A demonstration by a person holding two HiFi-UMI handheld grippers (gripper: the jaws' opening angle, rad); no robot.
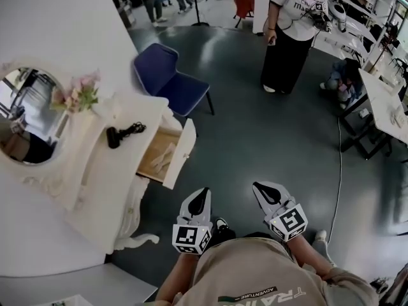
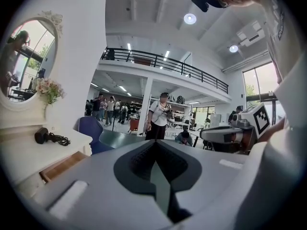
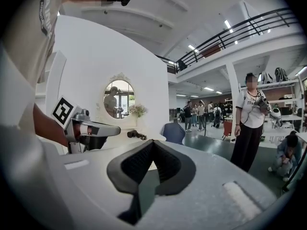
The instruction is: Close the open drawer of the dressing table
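Note:
The white dressing table (image 1: 105, 183) stands at the left, under an oval mirror (image 1: 29, 116). Its drawer (image 1: 167, 153) is pulled out to the right, showing a wooden inside and a white front panel (image 1: 181, 153). In the left gripper view the drawer (image 2: 62, 166) lies low at the left. My left gripper (image 1: 202, 194) and right gripper (image 1: 260, 187) hover side by side over the floor, below and right of the drawer and apart from it. Both are shut with nothing in them, jaws meeting at the tips (image 2: 154, 145) (image 3: 152, 143).
A black hair dryer (image 1: 121, 134) and pink flowers (image 1: 78, 94) sit on the tabletop. A blue chair (image 1: 171, 81) stands just beyond the drawer. A person (image 1: 290, 34) stands on the dark floor at the back, with tables (image 1: 382, 101) to the right.

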